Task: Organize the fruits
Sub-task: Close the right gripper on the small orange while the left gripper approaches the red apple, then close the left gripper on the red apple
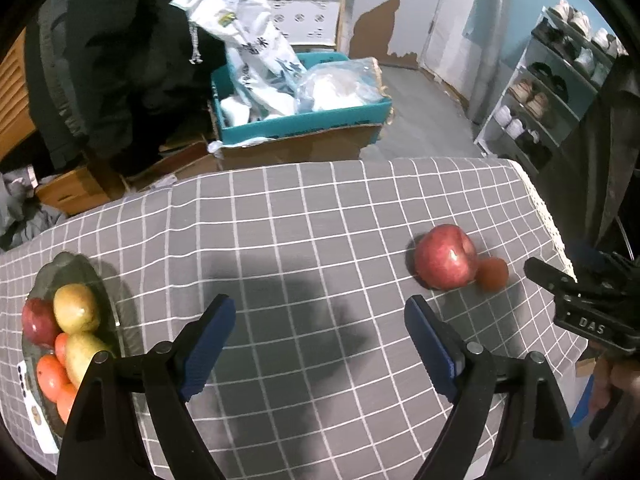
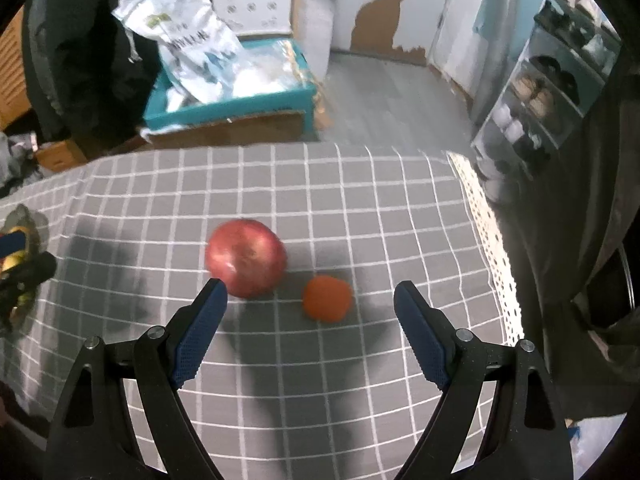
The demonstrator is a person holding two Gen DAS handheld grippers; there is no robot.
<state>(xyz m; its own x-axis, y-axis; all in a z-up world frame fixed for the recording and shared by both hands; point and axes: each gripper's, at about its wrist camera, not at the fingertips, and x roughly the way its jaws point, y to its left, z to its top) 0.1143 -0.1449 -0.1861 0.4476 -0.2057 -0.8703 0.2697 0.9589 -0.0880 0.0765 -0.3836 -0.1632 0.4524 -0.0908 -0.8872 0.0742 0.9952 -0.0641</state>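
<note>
In the right wrist view, the right gripper (image 2: 307, 294) holds its jaws wide, empty, low in frame. Just beyond sit a round red apple (image 2: 246, 258) and small orange fruit (image 2: 327, 298), side by side mid-frame on the checked tabletop (image 2: 360, 208). The left gripper (image 1: 320, 316) gapes empty; a fruit plate (image 1: 104, 284) lies lower left.

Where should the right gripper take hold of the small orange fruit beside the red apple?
Grip the orange fruit across its round middle, coming from above. Its right side is free, but the red apple sits close on its left, so the open right gripper probably needs care there.
</note>
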